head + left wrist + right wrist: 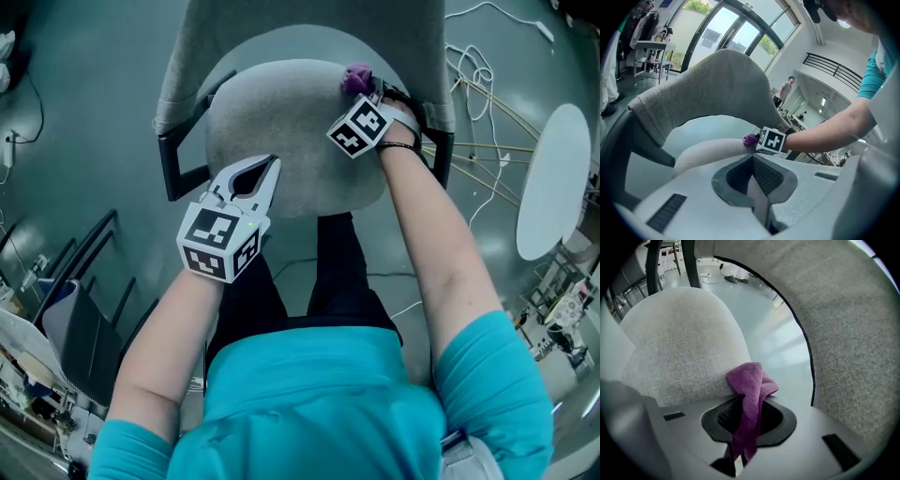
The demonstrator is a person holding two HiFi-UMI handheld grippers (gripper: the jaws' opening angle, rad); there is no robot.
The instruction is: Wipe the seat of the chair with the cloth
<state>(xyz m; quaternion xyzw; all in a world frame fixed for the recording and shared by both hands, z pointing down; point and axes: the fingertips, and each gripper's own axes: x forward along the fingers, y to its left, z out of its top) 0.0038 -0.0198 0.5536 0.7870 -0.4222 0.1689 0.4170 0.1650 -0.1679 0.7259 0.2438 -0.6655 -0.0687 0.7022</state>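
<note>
The grey fabric chair seat (281, 131) lies below me, its backrest (309, 23) at the top of the head view. My right gripper (361, 94) is shut on a purple cloth (355, 79), which rests on the seat's back right edge. In the right gripper view the cloth (751, 385) bunches against the seat (679, 343) and trails down between the jaws. My left gripper (267, 169) hovers over the seat's front left part, shut, with nothing in it. From the left gripper view the cloth (751, 139) shows far off beside the right gripper's marker cube (771, 140).
Black armrests (178, 150) flank the seat on both sides. A white round table (553, 178) and loose cables (478, 75) lie to the right on the floor. Dark chairs (84, 319) stand at the lower left. My legs are right in front of the seat.
</note>
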